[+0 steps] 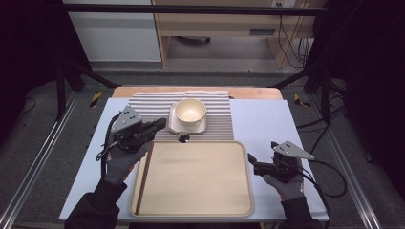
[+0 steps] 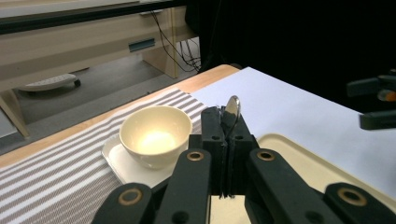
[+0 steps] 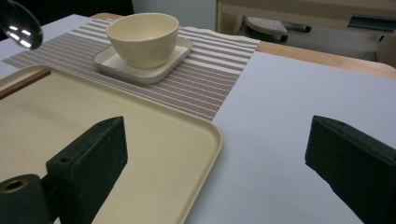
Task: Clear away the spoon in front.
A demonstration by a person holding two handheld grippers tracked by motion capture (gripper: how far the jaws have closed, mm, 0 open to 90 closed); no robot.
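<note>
Tray (image 1: 191, 179): nearest to me, a cream tray on the counter (image 1: 267, 124), lying between my two tongs; its middle is bare, with what looks like a pair of brown chopsticks (image 1: 143, 176) along the edge on my left tongs' side.
Left tongs (image 1: 160, 125): jaws pressed together on the handle of a metal spoon (image 2: 232, 110); they hover over the far corner of the tray, just short of the dish.
Spoon: held by the handle, its round head sticking out past the jaw tips, so the head stays free to be laid down first, I judge.
Right tongs (image 1: 250, 160): jaws standing wide apart with nothing between them, parked beside the tray's other edge, low over the pale sheet; I judge they wait out of the way.
Bowl (image 1: 190, 111): cream, upright, empty, just beyond my left tongs, sitting on a square dish (image 1: 202, 127).
Mat (image 1: 219, 107): striped cloth under dish and bowl, beyond the tray, likely there to mark the place setting.
Step in hand: carrying the spoon at the border of tray and mat; which way it goes I cannot tell.
</note>
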